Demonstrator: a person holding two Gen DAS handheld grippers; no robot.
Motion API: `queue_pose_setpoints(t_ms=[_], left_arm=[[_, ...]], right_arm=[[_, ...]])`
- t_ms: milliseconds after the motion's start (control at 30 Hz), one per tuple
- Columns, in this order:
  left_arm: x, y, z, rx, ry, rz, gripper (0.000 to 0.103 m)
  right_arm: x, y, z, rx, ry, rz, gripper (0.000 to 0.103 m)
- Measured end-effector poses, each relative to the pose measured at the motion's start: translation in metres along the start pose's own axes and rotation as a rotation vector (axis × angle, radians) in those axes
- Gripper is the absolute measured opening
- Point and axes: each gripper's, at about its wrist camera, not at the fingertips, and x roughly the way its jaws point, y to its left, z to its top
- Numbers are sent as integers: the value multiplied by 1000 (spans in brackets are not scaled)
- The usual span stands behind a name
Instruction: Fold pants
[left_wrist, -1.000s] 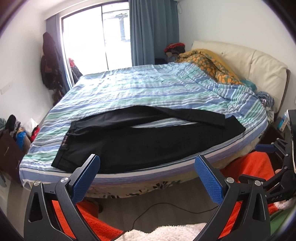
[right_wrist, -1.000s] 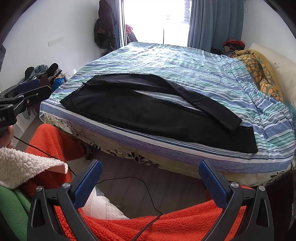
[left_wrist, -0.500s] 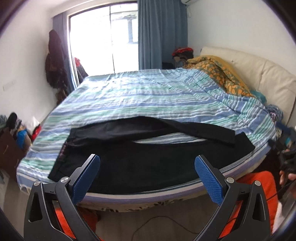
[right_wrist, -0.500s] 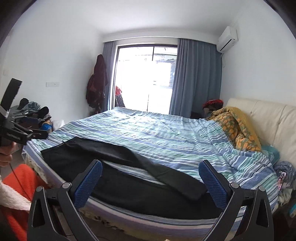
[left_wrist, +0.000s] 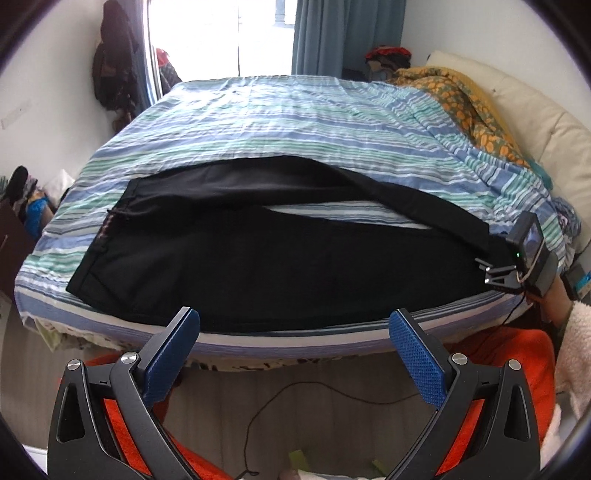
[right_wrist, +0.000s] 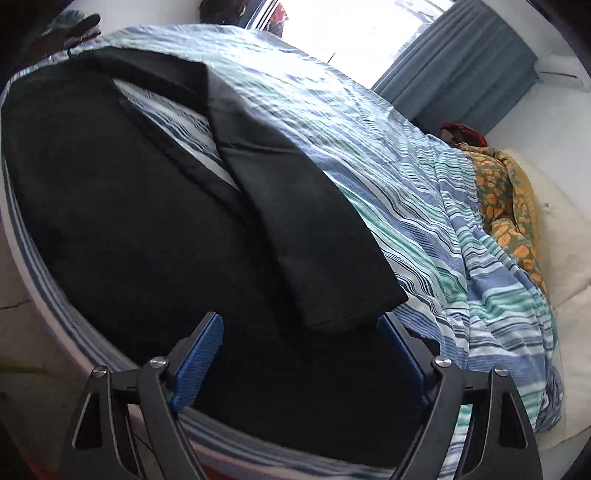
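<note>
Black pants (left_wrist: 266, 258) lie spread along the near edge of the striped bed, waistband at the left, legs running right with a gap between them. My left gripper (left_wrist: 293, 332) is open and empty, short of the bed's edge, in front of the near leg. My right gripper (right_wrist: 299, 336) is open, down over the leg cuffs (right_wrist: 332, 295), its jaws standing either side of the cuff of the far leg. The right gripper also shows in the left wrist view (left_wrist: 517, 266) at the cuff end.
The blue and green striped bedspread (left_wrist: 295, 122) covers the bed. An orange patterned blanket (left_wrist: 469, 103) and cream headboard (left_wrist: 546, 122) are on the right. Wooden floor with a black cable (left_wrist: 295, 402) lies below the left gripper. Clothes hang by the window (left_wrist: 114, 70).
My right gripper has swung down from looking across the room to sit over the pant cuffs. My left gripper has moved closer to the bed's near edge.
</note>
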Motion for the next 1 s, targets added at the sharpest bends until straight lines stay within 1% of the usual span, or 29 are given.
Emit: queue_pose_setpoints(t_ms=[33, 67, 100, 167, 233, 300, 333, 367, 400, 433, 467, 500, 533, 567, 633, 667, 733, 800, 867, 900, 967, 1000], left_arm=[[2, 0, 0, 8, 8, 8, 102], [5, -1, 0, 16, 17, 17, 102], [8, -2, 0, 24, 26, 23, 102], [15, -5, 1, 31, 45, 29, 102], [22, -9, 2, 38, 68, 26, 102], [28, -13, 5, 55, 89, 25, 102], [30, -16, 8, 65, 93, 26, 102], [30, -20, 10, 75, 90, 28, 102], [31, -22, 13, 83, 83, 31, 102], [30, -25, 16, 89, 74, 38, 102], [31, -27, 18, 91, 68, 45, 102], [32, -28, 20, 90, 66, 50, 102], [34, -28, 20, 88, 69, 53, 102], [37, -27, 20, 85, 72, 56, 102], [46, -23, 15, 75, 96, 64, 102], [55, -21, 12, 70, 122, 70, 102], [72, -18, 11, 67, 173, 79, 102], [88, -14, 19, 78, 182, 98, 102], [108, -5, 43, 82, 157, 124, 102], [120, 1, 61, 77, 130, 143, 102], [148, 10, 96, 76, 75, 185, 102], [164, 11, 113, 83, 51, 219, 102]], right_arm=[[8, -5, 0, -12, 10, 3, 65], [13, -11, 1, -15, 29, 18, 40], [14, -15, 5, -16, 54, 26, 10], [1, -25, 14, -19, 46, 26, 8], [-13, -53, 33, 37, 26, 70, 8], [-16, -99, 60, 99, 8, 59, 8], [-11, -131, 77, 151, 8, 46, 8], [-2, -165, 93, 219, 14, 42, 8], [11, -199, 107, 298, 32, 57, 8], [25, -230, 118, 379, 42, 64, 9], [39, -256, 124, 455, 47, 37, 24], [51, -274, 125, 515, 70, -30, 50], [64, -284, 123, 559, 103, -86, 63], [69, -286, 116, 597, 112, -109, 72], [70, -276, 95, 658, 81, -103, 72], [67, -265, 81, 681, 53, -102, 72], [55, -234, 51, 712, -17, -62, 72], [41, -194, 20, 753, -64, -22, 74], [28, -155, -5, 799, -90, 24, 75], [17, -132, -16, 821, -105, 36, 75], [-2, -95, -31, 861, -144, 40, 79], [-13, -80, -37, 879, -171, 36, 81]])
